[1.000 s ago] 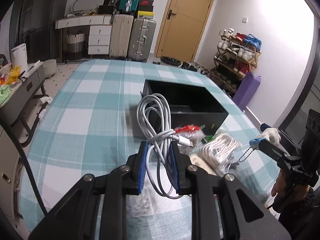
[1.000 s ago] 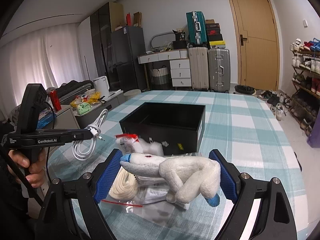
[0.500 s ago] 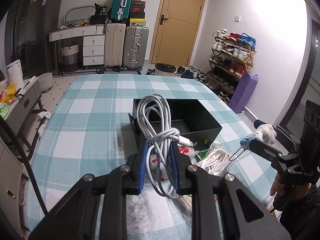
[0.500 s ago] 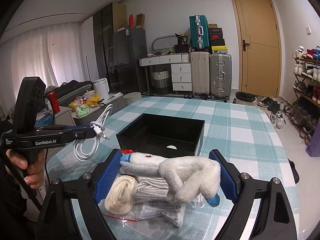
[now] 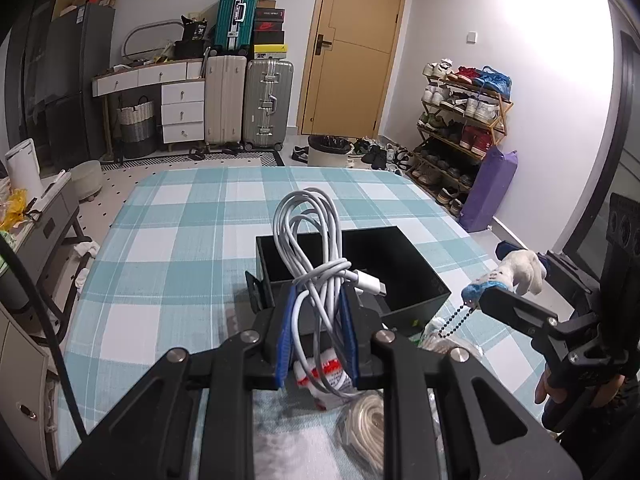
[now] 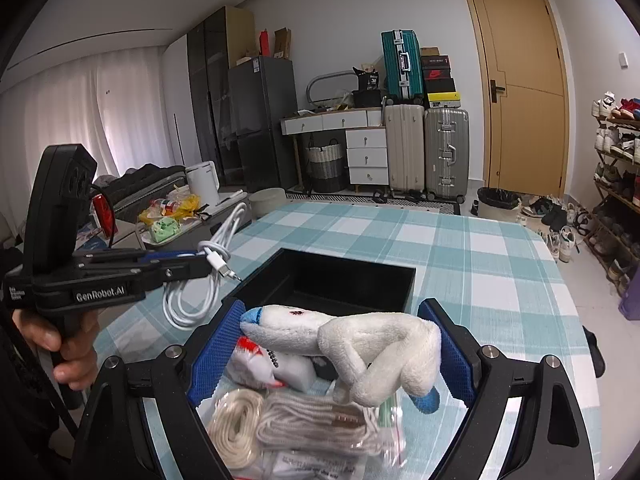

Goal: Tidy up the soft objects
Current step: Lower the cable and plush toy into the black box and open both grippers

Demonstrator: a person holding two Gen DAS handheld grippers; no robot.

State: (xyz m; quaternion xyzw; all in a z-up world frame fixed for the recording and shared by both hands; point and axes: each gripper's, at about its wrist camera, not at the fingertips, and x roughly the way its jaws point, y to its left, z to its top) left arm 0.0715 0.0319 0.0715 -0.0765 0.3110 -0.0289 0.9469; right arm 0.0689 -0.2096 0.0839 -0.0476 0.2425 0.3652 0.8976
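Observation:
My left gripper [image 5: 318,330] is shut on a coiled white charging cable [image 5: 310,240] and holds it above the near left corner of the open black box [image 5: 404,272]. The cable also shows in the right wrist view [image 6: 200,280], left of the box [image 6: 344,280]. My right gripper [image 6: 340,344] is shut on a white plush toy with blue tips [image 6: 352,340], held above the near side of the box. The toy shows in the left wrist view [image 5: 516,272], with a bead chain hanging from it.
Bagged rope coils [image 6: 288,428] and a red-and-white packet [image 5: 324,376] lie on the teal checked tablecloth [image 5: 168,264] in front of the box. Suitcases [image 5: 264,100], drawers, a door and a shoe rack [image 5: 460,132] stand beyond the table.
Both grippers have risen and pulled back from the table with their loads. The box and the bags now sit lower and farther in both views.

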